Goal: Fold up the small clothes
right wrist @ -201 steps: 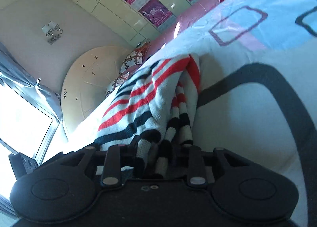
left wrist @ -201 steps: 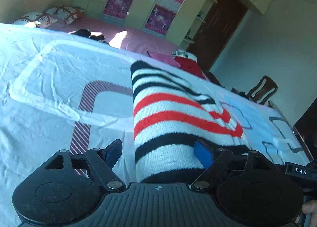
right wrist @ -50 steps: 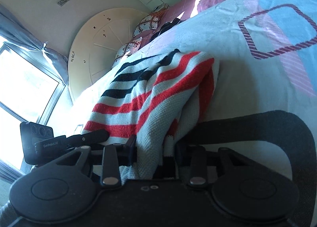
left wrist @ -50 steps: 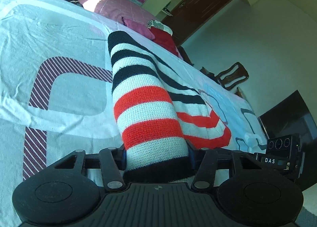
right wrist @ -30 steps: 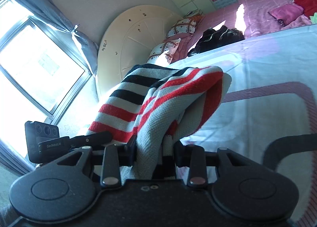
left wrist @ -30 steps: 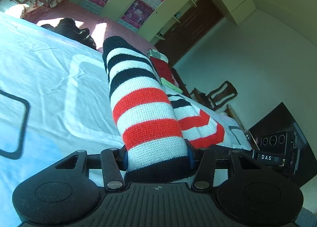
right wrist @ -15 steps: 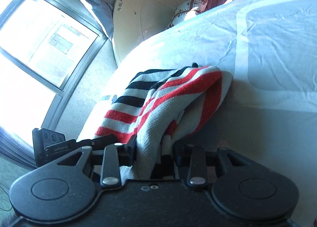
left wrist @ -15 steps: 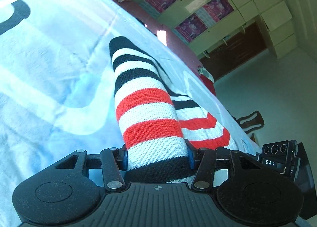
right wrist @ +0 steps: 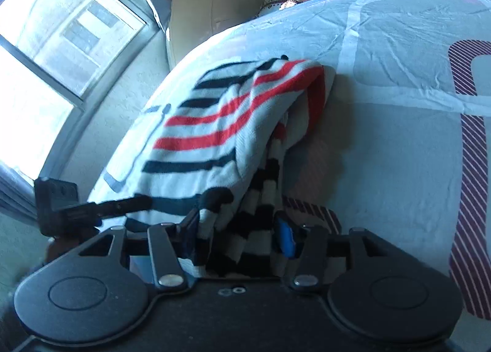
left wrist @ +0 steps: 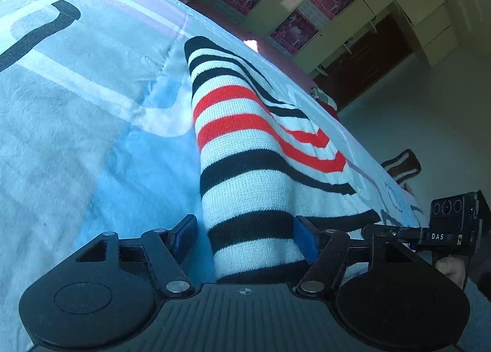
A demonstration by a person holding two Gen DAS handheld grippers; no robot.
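Lettering "DAS" marks the right gripper [left wrist: 451, 235]; both grippers' fingers [left wrist: 185, 233] stand released around the striped sweater [left wrist: 245, 149].

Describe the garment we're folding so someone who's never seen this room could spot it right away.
Start at the big bed with the pale blue patterned bedspread. Near its edge lies the knitted sweater, bunched between the open fingers of the left gripper and the right gripper. It is the only white knit with black and red stripes; the other clothes, dark and red, lie far off.
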